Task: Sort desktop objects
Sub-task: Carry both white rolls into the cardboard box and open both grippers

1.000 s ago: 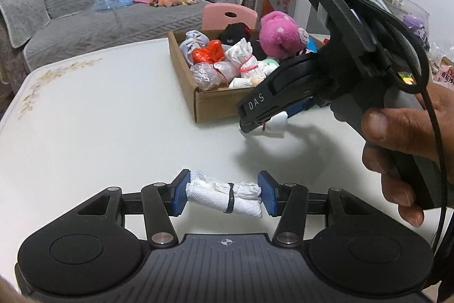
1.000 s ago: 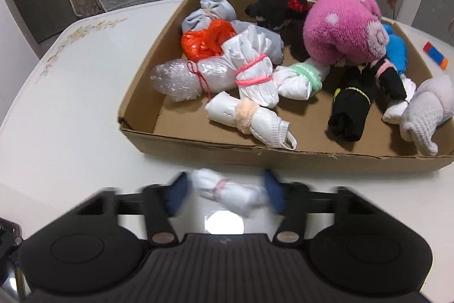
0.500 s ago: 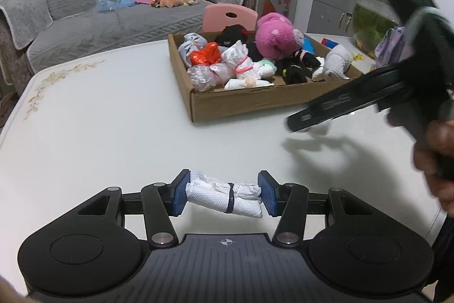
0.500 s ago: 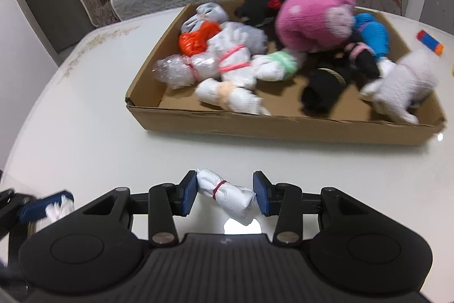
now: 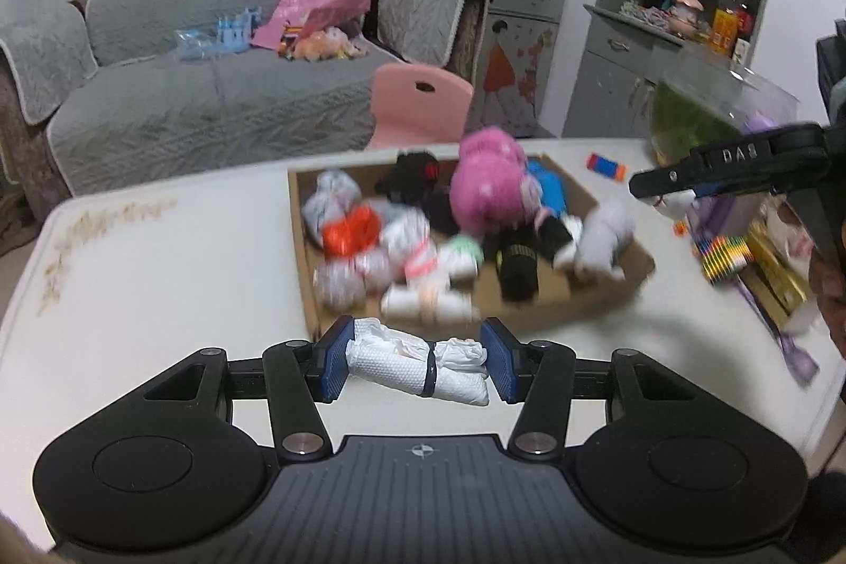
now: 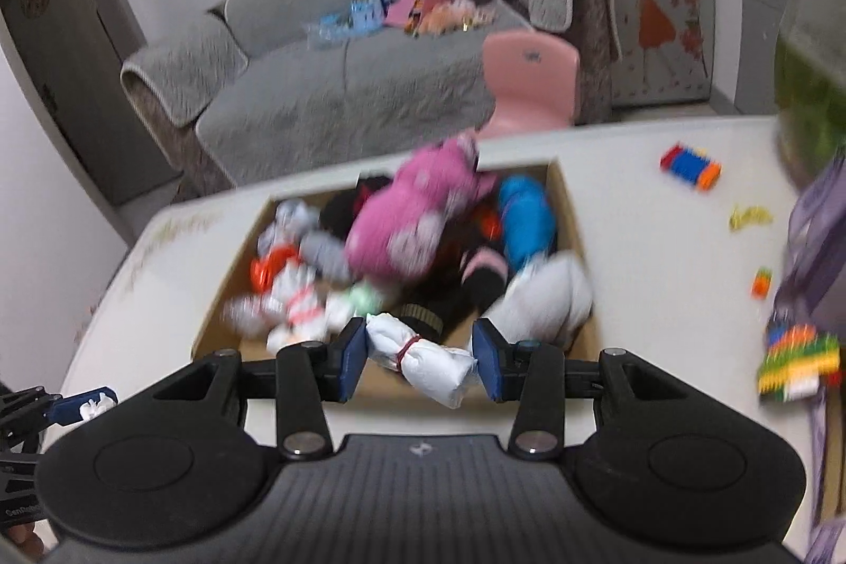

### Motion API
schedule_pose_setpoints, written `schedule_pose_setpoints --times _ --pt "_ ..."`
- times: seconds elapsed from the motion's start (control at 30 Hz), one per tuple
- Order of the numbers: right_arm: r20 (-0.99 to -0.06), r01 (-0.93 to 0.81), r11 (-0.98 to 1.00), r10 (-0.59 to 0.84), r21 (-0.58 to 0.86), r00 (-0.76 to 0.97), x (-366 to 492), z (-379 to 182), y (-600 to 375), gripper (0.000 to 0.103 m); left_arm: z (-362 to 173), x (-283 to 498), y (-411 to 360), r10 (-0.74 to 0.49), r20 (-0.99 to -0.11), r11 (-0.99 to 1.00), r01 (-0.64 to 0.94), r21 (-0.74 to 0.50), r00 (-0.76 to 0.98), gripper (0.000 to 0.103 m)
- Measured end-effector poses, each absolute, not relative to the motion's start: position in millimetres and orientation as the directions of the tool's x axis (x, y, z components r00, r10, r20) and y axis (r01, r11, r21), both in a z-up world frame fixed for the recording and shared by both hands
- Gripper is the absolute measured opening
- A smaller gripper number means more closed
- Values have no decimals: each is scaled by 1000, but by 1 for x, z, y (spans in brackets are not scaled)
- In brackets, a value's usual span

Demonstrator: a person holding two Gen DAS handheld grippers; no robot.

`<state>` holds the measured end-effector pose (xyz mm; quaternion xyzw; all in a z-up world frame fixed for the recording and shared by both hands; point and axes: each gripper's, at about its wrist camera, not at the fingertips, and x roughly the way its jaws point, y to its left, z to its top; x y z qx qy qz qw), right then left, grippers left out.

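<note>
1. While both views are blurred beyond the fingers, the left gripper [image 5: 415, 366] shows sharply, its blue-padded fingers [image 5: 334, 360] closed against the two ends of a white rolled cloth bundle bound by a dark band [image 5: 417, 368].
2. That bundle lies crosswise between the pads, held above the white tabletop [image 5: 158, 278] just near of the shallow brown cardboard box [image 5: 608, 292].
3. The right gripper [image 6: 420, 360] has its fingers pressed on a white rolled bundle tied with a red band [image 6: 423, 360], which sits tilted, its right end lower.
4. In the right wrist view this second bundle hangs over the near edge of the box.
5. The box is crowded with rolled bundles: an orange-red one [image 5: 349, 236] at the left, a black roll [image 5: 518, 265] near the middle, a blue one [image 6: 526, 220] at the far right, and a pale grey one [image 5: 603, 241] at the right.
6. A pink spotted plush toy [image 5: 489, 191] rises above the others.
7. Right of the box, a small red-and-blue block [image 6: 690, 167] lies on the table.
8. A pink plastic chair [image 5: 420, 104] stands at the far side of the table, with a grey sofa [image 5: 211, 99] behind it.
</note>
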<state>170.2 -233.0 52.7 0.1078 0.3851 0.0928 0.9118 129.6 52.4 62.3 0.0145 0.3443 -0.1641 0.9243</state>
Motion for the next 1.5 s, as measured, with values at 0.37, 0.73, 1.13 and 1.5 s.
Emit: schedule_pose_setpoints --times 0.37,0.73,1.13,1.5 --pt "-688 -132 961 267 243 675 212 49 -228 40 65 208 37 -209 -676 978 156 -140 707 58" --pt "-705 -174 961 276 216 653 221 40 -219 41 45 225 22 -132 -698 990 124 -63 704 58" --pt "-716 -180 961 275 209 642 223 39 -221 42 33 233 12 -124 -709 991 129 -46 694 58" --pt "-729 -189 961 276 201 627 229 31 -218 42 19 237 9 -131 -723 989 141 -48 678 58"
